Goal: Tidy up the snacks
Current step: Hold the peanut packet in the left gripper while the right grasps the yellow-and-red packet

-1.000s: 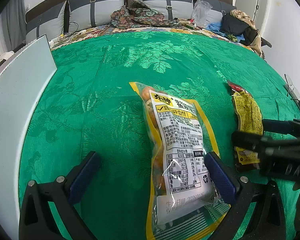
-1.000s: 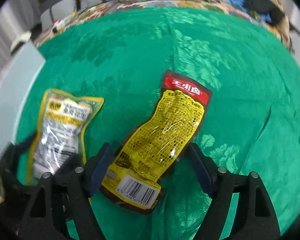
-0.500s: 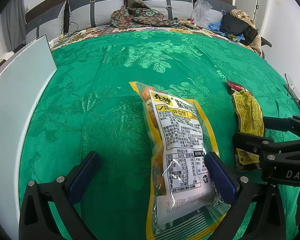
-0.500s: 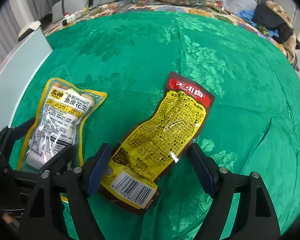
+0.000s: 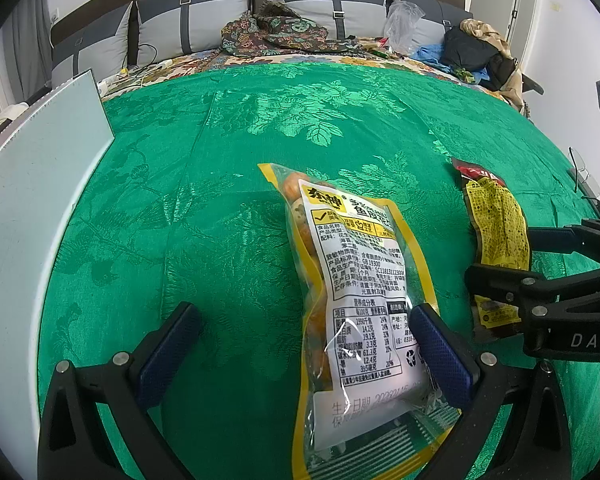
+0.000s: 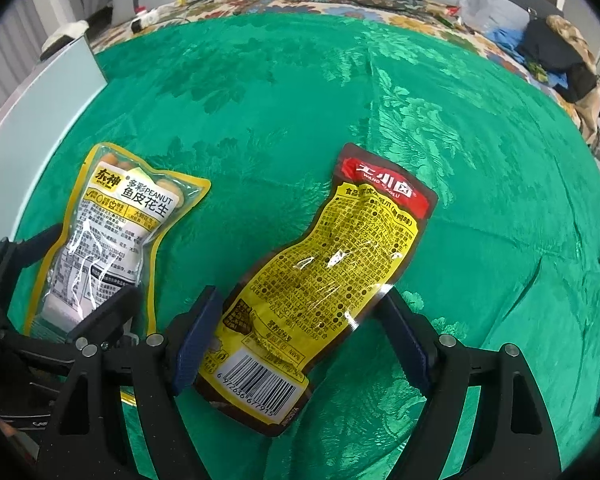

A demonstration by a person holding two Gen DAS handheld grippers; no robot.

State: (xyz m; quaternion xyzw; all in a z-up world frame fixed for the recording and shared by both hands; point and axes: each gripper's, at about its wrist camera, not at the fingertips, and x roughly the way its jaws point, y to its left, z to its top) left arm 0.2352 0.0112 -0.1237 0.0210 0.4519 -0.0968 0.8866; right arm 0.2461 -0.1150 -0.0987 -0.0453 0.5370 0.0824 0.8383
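Note:
A yellow-edged peanut snack bag [image 5: 356,292] lies on the green cloth between the fingers of my left gripper [image 5: 308,332], which is open around its near end. It also shows in the right wrist view [image 6: 108,236]. A yellow and red snack pouch [image 6: 320,276] lies between the fingers of my right gripper [image 6: 296,320], which is open around its barcode end. The pouch also shows in the left wrist view [image 5: 496,228], with the right gripper [image 5: 540,268] at it.
The green patterned cloth [image 5: 260,128] covers the bed. A pale flat board [image 5: 28,200] stands along the left edge. Pillows [image 5: 204,20], clothes and a plastic bag [image 5: 404,24] lie at the far end.
The right wrist view has risen and steadied over the pouch. The left gripper and the peanut bag have not moved.

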